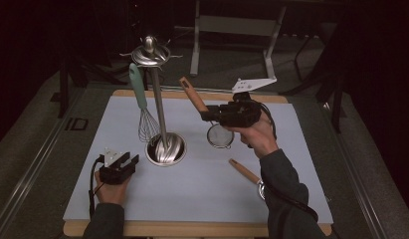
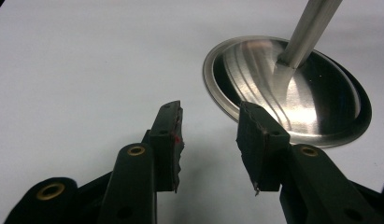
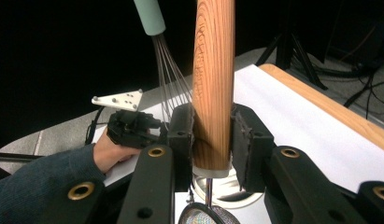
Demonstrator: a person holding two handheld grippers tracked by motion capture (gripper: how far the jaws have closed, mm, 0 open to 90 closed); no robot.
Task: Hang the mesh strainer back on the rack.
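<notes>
Right gripper (image 3: 212, 135) clamped on strainer's wooden handle (image 3: 213, 79), right of utensil stand (image 1: 159, 107). Left gripper (image 2: 209, 140) parted, empty, beside stand base (image 2: 316, 100).

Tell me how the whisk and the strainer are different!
The whisk has a pale green handle; the strainer has a brown wooden one. The whisk hangs from the metal stand, touched by no gripper, while the strainer is clamped by its handle in the right gripper. The whisk ends in looped wires, the strainer in a round mesh bowl. Both are kitchen tools with long handles.
</notes>
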